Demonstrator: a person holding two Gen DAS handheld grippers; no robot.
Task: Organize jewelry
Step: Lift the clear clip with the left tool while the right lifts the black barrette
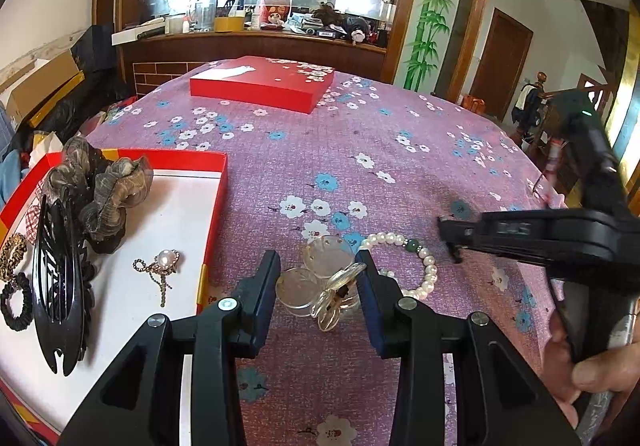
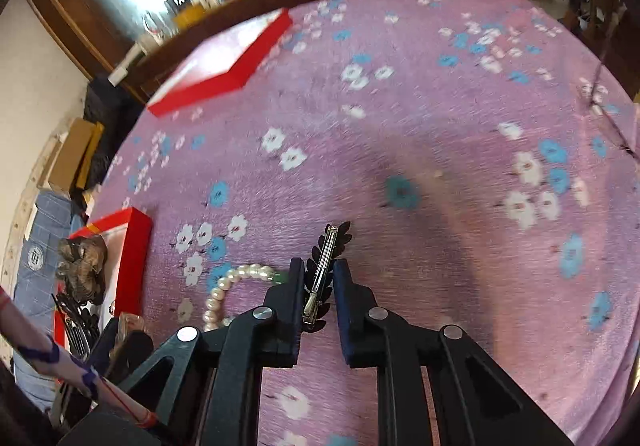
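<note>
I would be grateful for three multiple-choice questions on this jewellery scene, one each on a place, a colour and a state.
1. Where does the pearl bracelet lie?
A. In the red box.
B. On the floral tablecloth.
C. On the red lid.

2. What colour is the bracelet's one odd bead?
A. Green.
B. Red.
C. Black.

3. What is the right gripper shut on?
A. Nothing.
B. A black leaf barrette.
C. The scrunchie.

Answers: 1 B, its pearls rest directly on the cloth; 2 A, one green bead sits among white pearls; 3 B, the barrette is pinched between its fingers.
</note>
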